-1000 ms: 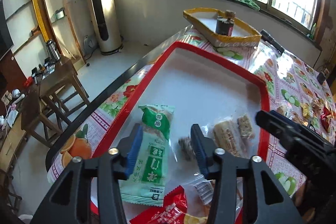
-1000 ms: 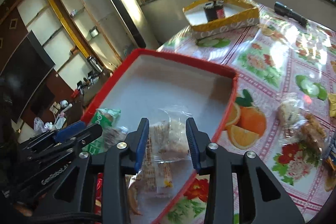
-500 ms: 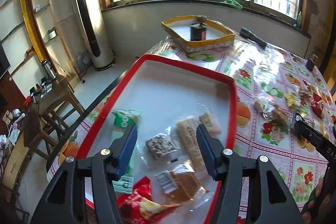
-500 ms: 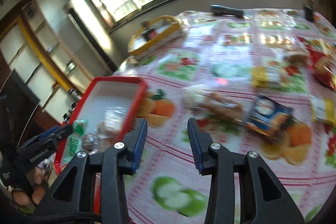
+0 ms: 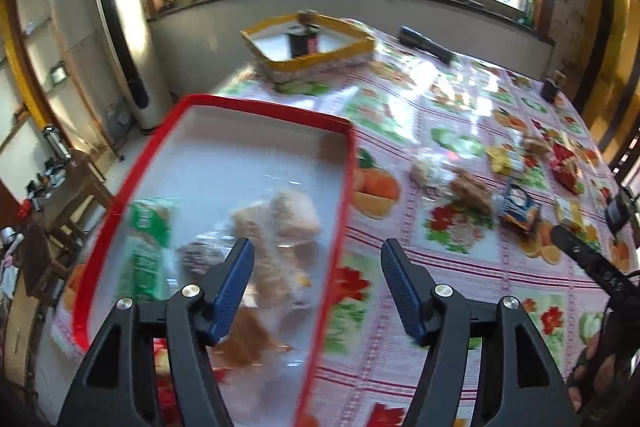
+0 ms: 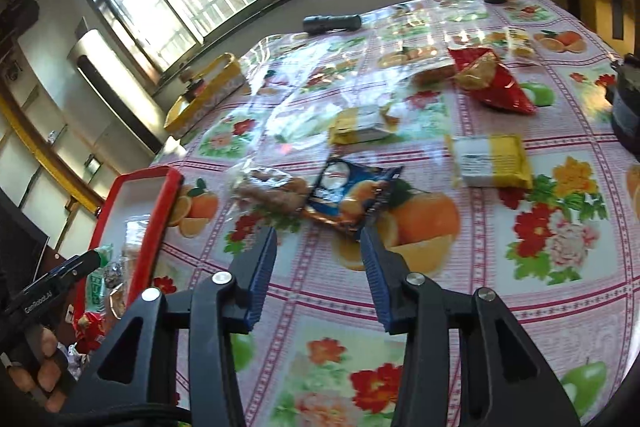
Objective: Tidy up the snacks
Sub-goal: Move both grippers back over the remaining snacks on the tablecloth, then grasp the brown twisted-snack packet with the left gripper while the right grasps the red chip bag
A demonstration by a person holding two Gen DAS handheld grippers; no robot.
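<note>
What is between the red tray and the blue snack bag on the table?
A clear bag of brown biscuits lies between the red tray and the blue snack bag, touching the blue bag. The right wrist view shows it best.

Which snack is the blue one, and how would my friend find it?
Start at the red tray at the table's left edge and move right across the flowery tablecloth, past a clear bag of brown biscuits. The blue packet lies flat right beside it, just ahead of the open right gripper. It is the only blue wrapper; nearby ones are yellow, red or clear.
</note>
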